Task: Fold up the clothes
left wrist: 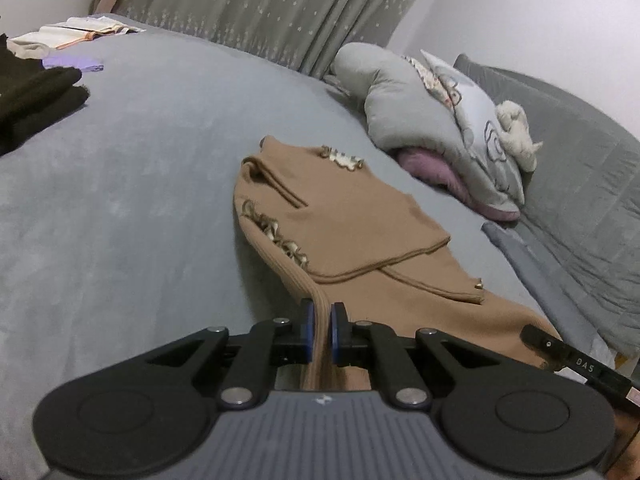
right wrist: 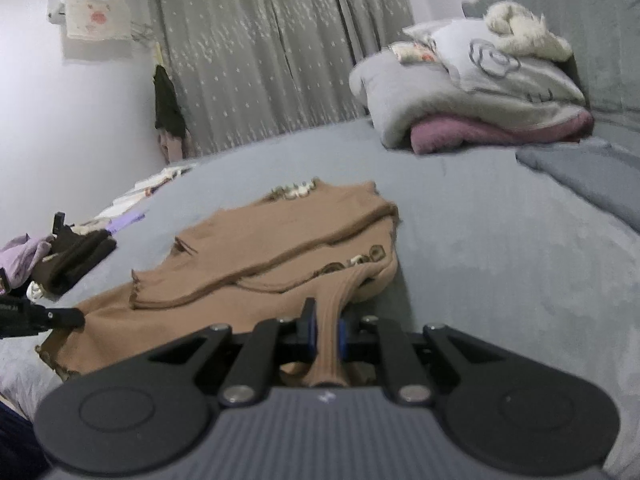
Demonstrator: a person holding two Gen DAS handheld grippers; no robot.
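On grey bed (left wrist: pixel 140 168), half-folded tan top (left wrist: pixel 344 216)

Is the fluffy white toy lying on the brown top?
No, the fluffy white toy sits on the pile of pillows far behind the brown top.

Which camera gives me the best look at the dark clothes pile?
The right wrist view: the dark clothes pile sits whole on the bed. The left wrist view cuts it off at the frame edge.
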